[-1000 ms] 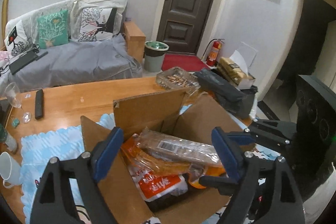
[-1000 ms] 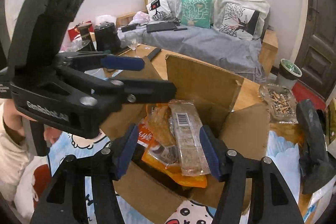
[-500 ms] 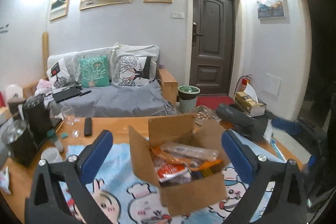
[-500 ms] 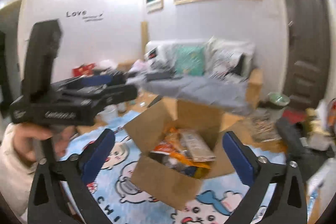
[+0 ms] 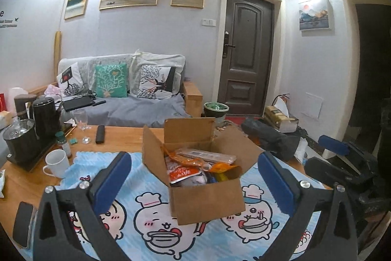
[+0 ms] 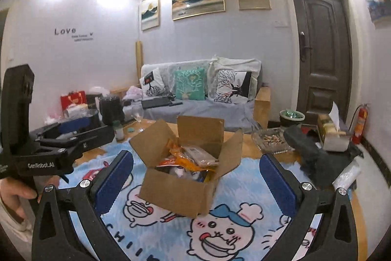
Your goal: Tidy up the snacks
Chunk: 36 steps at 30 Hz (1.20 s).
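Observation:
An open cardboard box [image 5: 207,197] [image 6: 178,190] stands on a blue cartoon-print cloth [image 5: 151,219] [image 6: 227,231] on the wooden table. Inside lie several snack packets: a clear long packet [image 5: 207,155] [image 6: 201,155] on top, orange bags [image 5: 182,170] [image 6: 182,158] under it. My left gripper [image 5: 194,184] is open, pulled back from the box, nothing between its blue pads [image 5: 111,181]. My right gripper [image 6: 195,184] is open too and empty, also back from the box. In the right wrist view the left gripper's black body [image 6: 46,151] shows at the left, held by a hand [image 6: 17,192].
A white mug [image 5: 56,163], small bottle [image 5: 64,144], wine glass [image 5: 83,124], remote [image 5: 100,134] and black kettles [image 5: 31,129] stand at the table's left. An ashtray [image 6: 271,140] and a dark bag [image 6: 308,151] lie right of the box. A sofa [image 5: 127,99] is behind.
Both grippers have drawn back from over the box and tilted up, so the whole box and room now show. Their jaws have widened and stand empty.

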Tool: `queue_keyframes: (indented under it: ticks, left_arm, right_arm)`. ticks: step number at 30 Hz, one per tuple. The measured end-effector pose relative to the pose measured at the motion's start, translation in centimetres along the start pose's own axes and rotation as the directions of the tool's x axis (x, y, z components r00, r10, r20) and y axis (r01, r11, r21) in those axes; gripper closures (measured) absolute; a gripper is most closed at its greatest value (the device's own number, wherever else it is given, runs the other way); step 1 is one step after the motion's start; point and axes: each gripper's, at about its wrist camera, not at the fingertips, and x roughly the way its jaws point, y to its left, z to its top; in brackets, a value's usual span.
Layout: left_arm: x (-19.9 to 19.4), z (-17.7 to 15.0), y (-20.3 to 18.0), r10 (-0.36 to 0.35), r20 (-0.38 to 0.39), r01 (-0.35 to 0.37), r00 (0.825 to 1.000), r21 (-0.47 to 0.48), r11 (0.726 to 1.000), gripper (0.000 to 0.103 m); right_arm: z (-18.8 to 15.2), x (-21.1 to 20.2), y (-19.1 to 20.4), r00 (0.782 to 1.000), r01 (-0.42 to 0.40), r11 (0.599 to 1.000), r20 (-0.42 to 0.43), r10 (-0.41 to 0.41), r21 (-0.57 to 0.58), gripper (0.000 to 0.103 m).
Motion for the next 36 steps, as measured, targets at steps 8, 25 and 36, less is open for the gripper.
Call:
queue_keyframes:
  ticks: [8,25,36]
  left_arm:
    - [-0.3,0.0,0.0,0.008,0.002,-0.008,1.000,0.007,1.000,0.001]
    - [-0.7,0.0,-0.1,0.008,0.004,-0.008,1.000,0.012,1.000,0.001]
    - [-0.7,0.1,-0.1,0.003,0.002,-0.003,1.000,0.010,1.000,0.001]
  right_arm:
    - [0.0,-0.6,0.0,1.000,-0.001,1.000,0.016,0.001,0.002,0.000]
    - [0.2,-0.9,-0.2,1.000,0.006,1.000,0.013,-0.006,0.004,0.000]
    - [0.0,-1.1,-0.4,1.000,0.000,1.000,0.007,0.000,0.003,0.000]
